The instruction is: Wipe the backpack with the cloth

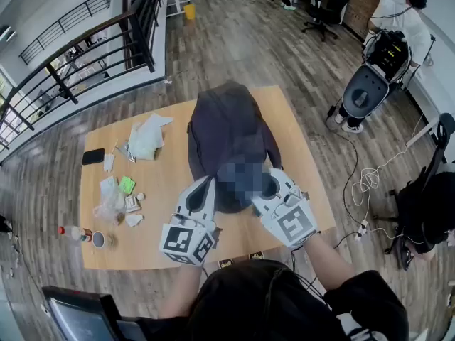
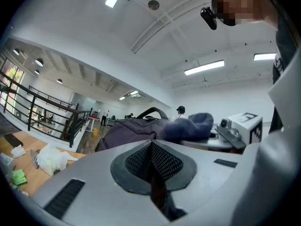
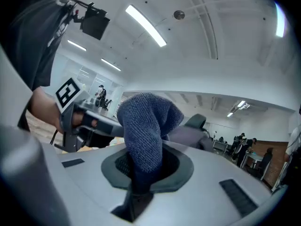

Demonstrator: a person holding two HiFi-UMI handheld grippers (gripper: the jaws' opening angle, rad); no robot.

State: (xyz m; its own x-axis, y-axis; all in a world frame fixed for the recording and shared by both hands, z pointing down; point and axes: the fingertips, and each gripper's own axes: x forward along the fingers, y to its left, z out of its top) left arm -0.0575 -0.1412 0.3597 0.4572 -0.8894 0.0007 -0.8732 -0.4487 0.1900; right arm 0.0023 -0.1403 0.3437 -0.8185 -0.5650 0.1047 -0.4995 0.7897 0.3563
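Broad across the middle of the head view, a pale wooden surface [image 1: 165, 185], and lying flat along its centre a dark grey-purple fabric backpack [image 1: 227, 137], far end pointing away, near end just by both claws. Soft and slack by the look of it, probably light, likely to wrinkle and slide on the smooth wood under a firm stroke. Best steadied at the near edge or by the black carry loop [image 2: 151, 111] arching over its top, not pinched on the flat panel. Well apart to the left, a crumpled white plastic bag [image 1: 148, 138]. Left claw [image 2: 151, 149] closed tight, pads together with nothing visible between them, held level just beside the backpack's near left corner. Right claw [image 1: 269, 187] clamped on a blue-grey knitted cloth [image 3: 146, 121] over the backpack's near end; contact with the fabric not clear. Limp, light and slightly grippy, that cloth: pinched at its lower bunch, a rounded fold standing up out of the pads. Enough loose material for wiping, though probably better taken nearer one edge so a broader flap drags flat. Smallest, a black phone [image 1: 92, 156] near the surface's left edge.
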